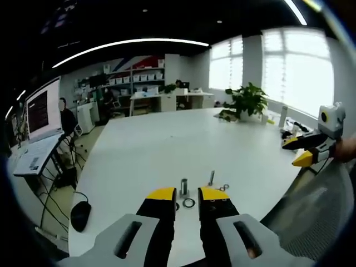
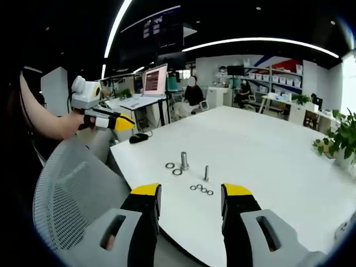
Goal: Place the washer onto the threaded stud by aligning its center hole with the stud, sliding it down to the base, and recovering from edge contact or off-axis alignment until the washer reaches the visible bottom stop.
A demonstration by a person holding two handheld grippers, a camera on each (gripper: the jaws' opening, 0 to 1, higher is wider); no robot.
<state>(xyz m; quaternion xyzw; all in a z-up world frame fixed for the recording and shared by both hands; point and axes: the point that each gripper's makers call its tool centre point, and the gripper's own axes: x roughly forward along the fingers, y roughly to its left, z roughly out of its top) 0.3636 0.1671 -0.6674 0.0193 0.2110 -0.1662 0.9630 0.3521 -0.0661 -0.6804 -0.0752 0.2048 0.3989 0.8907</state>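
Washer (image 2: pixel 177 172) probably beside stud (image 2: pixel 183 161), near table edge (image 2: pixel 133 167), both grippers (image 1: pixel 182 194) (image 2: pixel 192 192) wide, empty.

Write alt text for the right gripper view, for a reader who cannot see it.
Two upright threaded studs stand on a white table with loose washers lying flat around them. The right hand-held gripper hangs open near the table's edge, yellow-tipped jaws apart and empty. At left, the left hand-held gripper is held above a grey mesh chair.
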